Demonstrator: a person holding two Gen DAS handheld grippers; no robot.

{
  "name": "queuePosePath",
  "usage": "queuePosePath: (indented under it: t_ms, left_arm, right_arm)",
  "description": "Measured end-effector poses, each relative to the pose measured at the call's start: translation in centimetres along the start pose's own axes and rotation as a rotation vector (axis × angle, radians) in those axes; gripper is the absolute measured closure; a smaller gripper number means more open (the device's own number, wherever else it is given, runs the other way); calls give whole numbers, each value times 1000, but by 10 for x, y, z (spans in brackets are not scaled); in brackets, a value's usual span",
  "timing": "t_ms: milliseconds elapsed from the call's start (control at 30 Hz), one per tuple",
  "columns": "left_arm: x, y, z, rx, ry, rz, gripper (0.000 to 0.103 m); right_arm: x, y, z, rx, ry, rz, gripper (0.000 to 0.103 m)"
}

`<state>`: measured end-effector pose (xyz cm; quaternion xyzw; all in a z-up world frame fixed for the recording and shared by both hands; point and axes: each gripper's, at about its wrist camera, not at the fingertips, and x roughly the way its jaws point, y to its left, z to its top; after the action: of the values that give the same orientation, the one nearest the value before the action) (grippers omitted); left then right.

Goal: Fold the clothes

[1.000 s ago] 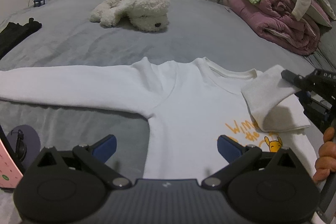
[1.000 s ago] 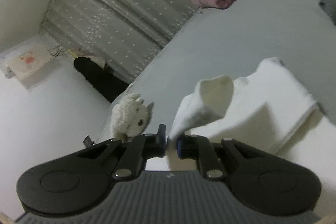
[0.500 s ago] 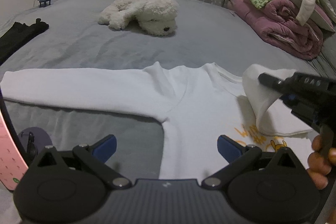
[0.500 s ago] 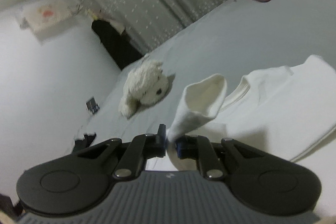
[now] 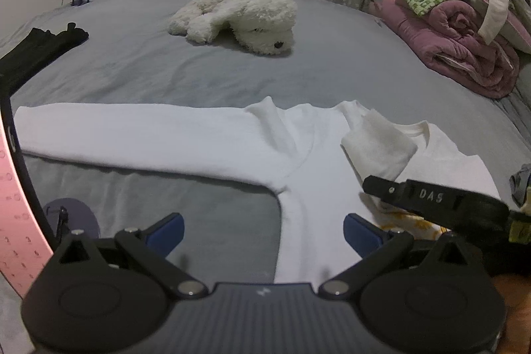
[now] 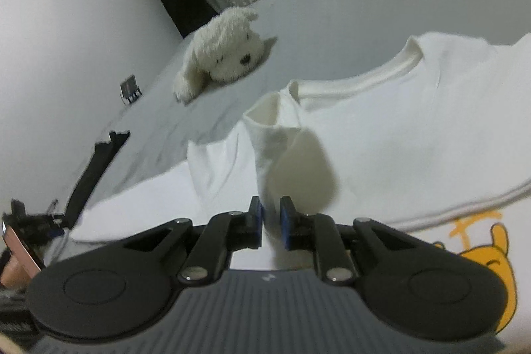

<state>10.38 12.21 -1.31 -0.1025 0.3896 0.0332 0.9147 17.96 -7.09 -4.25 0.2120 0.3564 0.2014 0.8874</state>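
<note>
Looking across from the left, you've got a black garment at the bed's edge, then the white sweatshirt spread flat on the grey sheet, one sleeve stretched straight out to the left. Your left gripper hangs just above the shirt's lower edge, jaws spread wide, nothing in them. Behind the shirt lies a fluffy white plush dog. Further right, your right gripper is clamped tight on the cuff of the other sleeve, which is lifted and doubled over the chest near the collar. At the far right sits a pile of laundry on a pink blanket.
</note>
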Motion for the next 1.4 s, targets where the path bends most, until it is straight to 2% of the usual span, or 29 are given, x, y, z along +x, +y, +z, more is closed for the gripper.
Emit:
queuePosePath:
  t_ms: [167, 233, 267, 300, 500, 767, 933, 967, 1033, 1233, 1400]
  left_arm:
    - [0, 3, 0, -8, 5, 2, 1]
    - [1, 4, 0, -14, 7, 5, 1]
    - [1, 5, 1, -17, 9, 5, 1]
    - [2, 5, 1, -21, 10, 4, 1]
    - [2, 5, 0, -26, 11, 3, 1]
    - [3, 8, 1, -37, 4, 18, 1]
    - [3, 10, 1, -52, -20, 12, 10]
    - [2, 10, 1, -55, -29, 10, 15]
    - [-1, 10, 1, -55, -47, -5, 17]
    - [-1, 1, 12, -26, -69, -45, 29]
    - [16, -6, 27, -28, -65, -70, 36]
  right_arm:
    - [-4, -2, 0, 16, 2, 12, 82]
    - [-8, -1, 1, 17, 6, 18, 76]
    - [-10, 0, 2, 15, 7, 23, 68]
    - [-12, 1, 2, 12, 5, 28, 64]
    - [-20, 2, 6, 4, -8, 39, 64]
    - [-35, -14, 10, 47, -48, 24, 64]
    - [-53, -42, 16, 89, -86, -27, 64]
    - [-58, -48, 17, 98, -96, -39, 64]
    - [-71, -62, 21, 118, -121, -60, 64]
    - [-117, -101, 31, 154, -242, -137, 64]
    - [-136, -124, 27, 210, -317, -158, 63]
